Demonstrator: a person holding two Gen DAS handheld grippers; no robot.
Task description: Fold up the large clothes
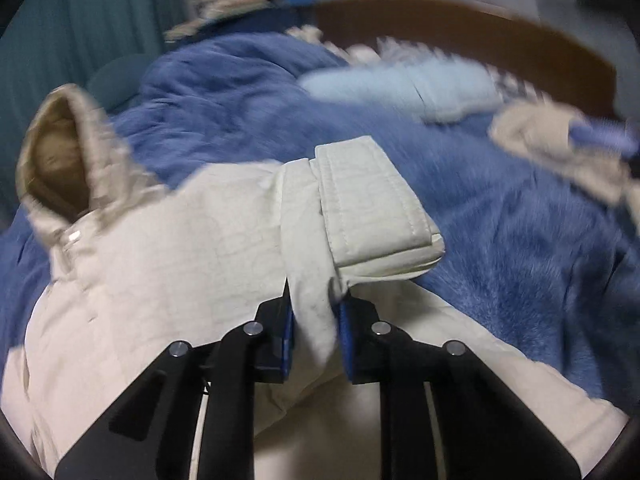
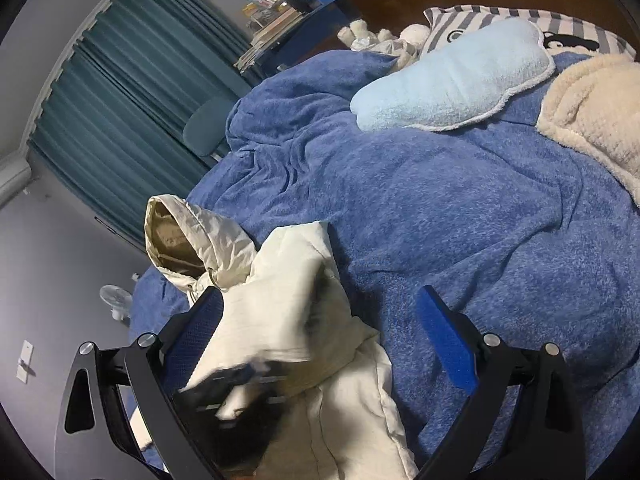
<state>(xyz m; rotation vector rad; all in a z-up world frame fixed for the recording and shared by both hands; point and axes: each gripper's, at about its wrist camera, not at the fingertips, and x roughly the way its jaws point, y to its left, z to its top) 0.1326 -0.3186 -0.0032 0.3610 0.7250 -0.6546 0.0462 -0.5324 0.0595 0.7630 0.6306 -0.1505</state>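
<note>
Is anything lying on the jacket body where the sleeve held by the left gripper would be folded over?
Nothing visible does. The left gripper is shut on the cream jacket just behind the sleeve cuff, and the jacket body beside it is bare. The light blue pillow lies farther up the blue blanket, apart from the jacket.

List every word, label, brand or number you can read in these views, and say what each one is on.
None can be read.
Books stacked by the curtain: spine print too small.
Striped pillow: a black drawn figure, no legible letters.
Cream hooded jacket: no label or print shows.
</note>
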